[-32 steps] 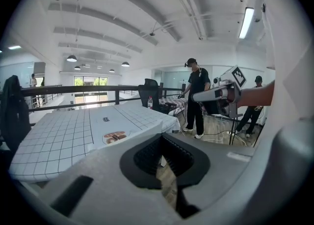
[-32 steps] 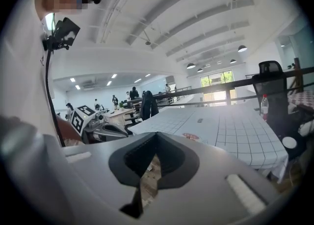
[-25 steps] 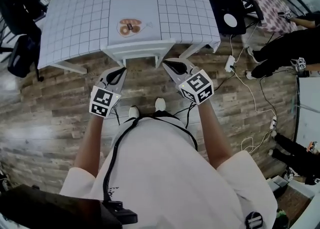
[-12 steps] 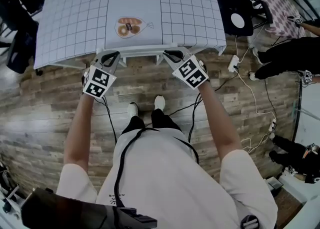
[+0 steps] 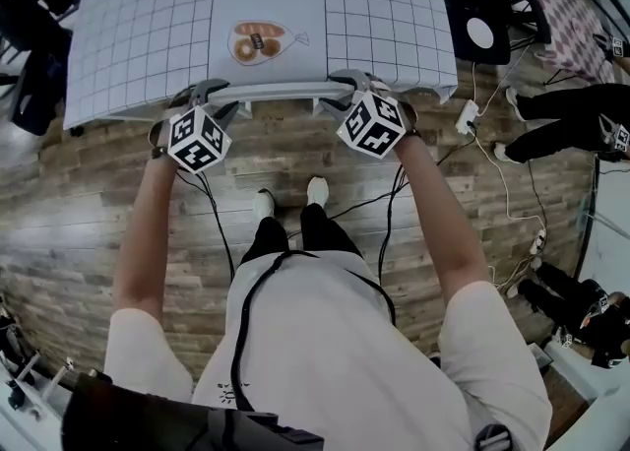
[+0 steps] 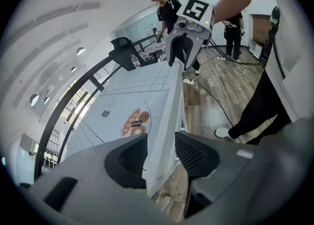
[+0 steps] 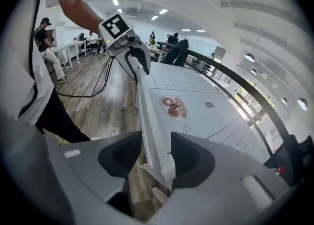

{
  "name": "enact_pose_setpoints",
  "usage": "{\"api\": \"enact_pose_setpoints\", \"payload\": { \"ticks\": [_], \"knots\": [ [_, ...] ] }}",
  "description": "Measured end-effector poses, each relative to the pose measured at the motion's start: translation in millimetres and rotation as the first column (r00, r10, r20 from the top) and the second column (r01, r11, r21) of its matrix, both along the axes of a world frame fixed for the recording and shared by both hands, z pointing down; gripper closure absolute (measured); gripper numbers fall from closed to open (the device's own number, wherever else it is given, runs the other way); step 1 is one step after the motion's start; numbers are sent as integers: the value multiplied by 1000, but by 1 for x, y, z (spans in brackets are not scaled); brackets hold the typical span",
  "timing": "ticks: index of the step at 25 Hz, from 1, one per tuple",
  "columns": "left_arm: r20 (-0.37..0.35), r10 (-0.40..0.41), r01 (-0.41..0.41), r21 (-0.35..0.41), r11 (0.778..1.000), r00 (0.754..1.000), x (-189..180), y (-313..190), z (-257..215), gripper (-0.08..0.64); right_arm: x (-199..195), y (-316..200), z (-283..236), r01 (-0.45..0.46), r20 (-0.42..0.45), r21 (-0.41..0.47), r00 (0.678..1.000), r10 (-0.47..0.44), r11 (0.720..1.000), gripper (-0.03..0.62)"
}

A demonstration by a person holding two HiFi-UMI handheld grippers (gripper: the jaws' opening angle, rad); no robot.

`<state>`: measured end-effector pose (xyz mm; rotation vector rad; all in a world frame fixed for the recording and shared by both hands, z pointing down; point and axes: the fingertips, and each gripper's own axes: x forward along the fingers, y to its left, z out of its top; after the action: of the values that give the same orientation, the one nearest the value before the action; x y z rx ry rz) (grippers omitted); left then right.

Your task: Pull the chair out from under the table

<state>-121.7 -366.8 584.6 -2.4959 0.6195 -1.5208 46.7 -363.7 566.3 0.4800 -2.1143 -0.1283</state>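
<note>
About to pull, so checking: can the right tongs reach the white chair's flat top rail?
Likely yes: the right tongs, which have just been opening, stand astride the white chair's flat top rail. The pads do not seem to press it, and nothing else lies between them.

The table [image 5: 138,35] was a white rectangle. A thin dark grid ran over both its sides, with a plain strip down the middle. On that strip, near the table's edge closest to me, was a bread print [image 5: 258,42].

The chair [image 5: 281,93] was white too, and I could see little of it but the top rail of its back. The rail was a long, flat, pale bar lying level, just beside that near edge and parallel to it. Seat and legs were hidden under the table, so the chair was not yet pulled out.
</note>
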Motion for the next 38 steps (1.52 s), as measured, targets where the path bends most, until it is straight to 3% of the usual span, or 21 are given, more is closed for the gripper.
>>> {"api": "enact_pose_setpoints", "payload": {
  "ticks": [7,13,15,22,26,38],
  "knots": [
    [194,123,-113,-63,992,973,-10,-6,30,327,-5,-9,25,92,-163,-21,982,-95,996,309],
    [273,181,-152,-124,981,945,-10,-11,52,325,-3,-10,49,139,-256,-67,955,-152,988,314],
    [292,197,-163,-138,977,936,-9,-13,58,329,-3,-11,55,160,-284,-79,942,-176,984,371],
    [339,231,-188,-155,970,912,-10,-15,74,424,-3,-16,69,197,-347,-102,912,-220,975,483],
    [348,249,-202,-166,965,904,-10,-13,77,453,-3,-15,71,213,-352,-123,904,-243,969,495],
    [325,248,-187,-209,960,912,-10,-4,75,472,-2,-6,71,190,-337,-202,908,-250,961,509]
  ]
}}
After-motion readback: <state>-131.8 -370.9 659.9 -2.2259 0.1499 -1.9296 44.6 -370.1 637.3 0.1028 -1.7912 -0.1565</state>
